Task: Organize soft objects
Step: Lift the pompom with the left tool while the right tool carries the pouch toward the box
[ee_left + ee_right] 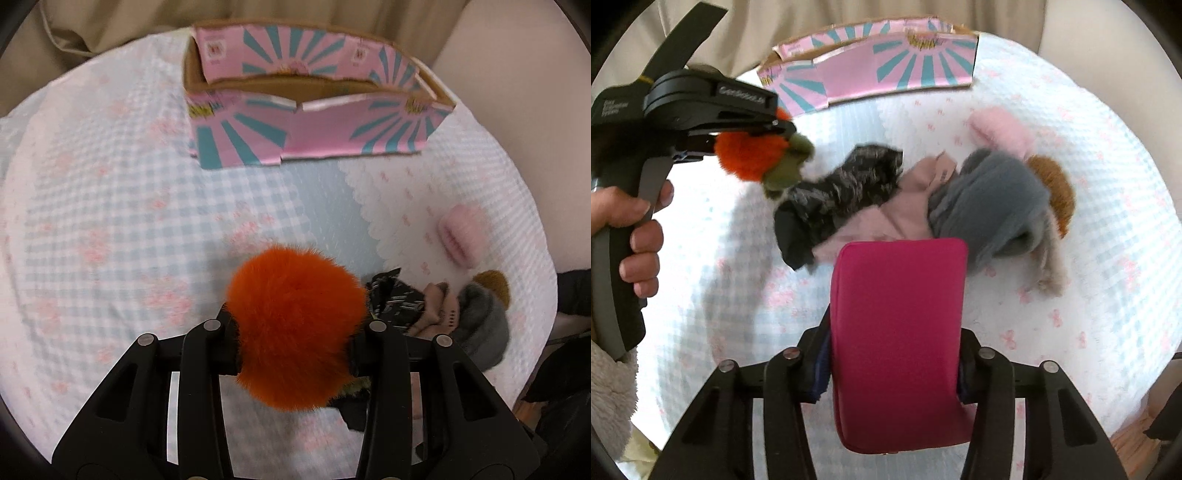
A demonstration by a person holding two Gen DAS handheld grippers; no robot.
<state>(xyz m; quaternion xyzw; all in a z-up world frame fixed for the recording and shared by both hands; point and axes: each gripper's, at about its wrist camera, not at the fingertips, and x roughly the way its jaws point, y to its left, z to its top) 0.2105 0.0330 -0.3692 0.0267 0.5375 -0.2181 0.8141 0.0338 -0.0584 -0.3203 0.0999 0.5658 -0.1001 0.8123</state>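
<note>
My left gripper (293, 334) is shut on a fluffy orange pompom (295, 325), held above the bed; in the right wrist view the gripper (783, 129) holds the pompom (746, 157) with a green plush part (786, 166) at the left. My right gripper (894, 354) is shut on a magenta pouch (897, 332). A pile lies on the bed: black patterned cloth (834, 195), pink garment (886, 218), grey knit (993, 210), brown pompom (1052, 184), pink fluffy item (1001, 129). A pink-and-teal cardboard box (306, 129) stands open at the far side.
The bed has a white and pale blue checked cover (110, 206) with pink bows. Beige bedding (74, 29) lies behind the box. A hand (639, 229) holds the left gripper's handle. The floor shows at the lower right (1137, 439).
</note>
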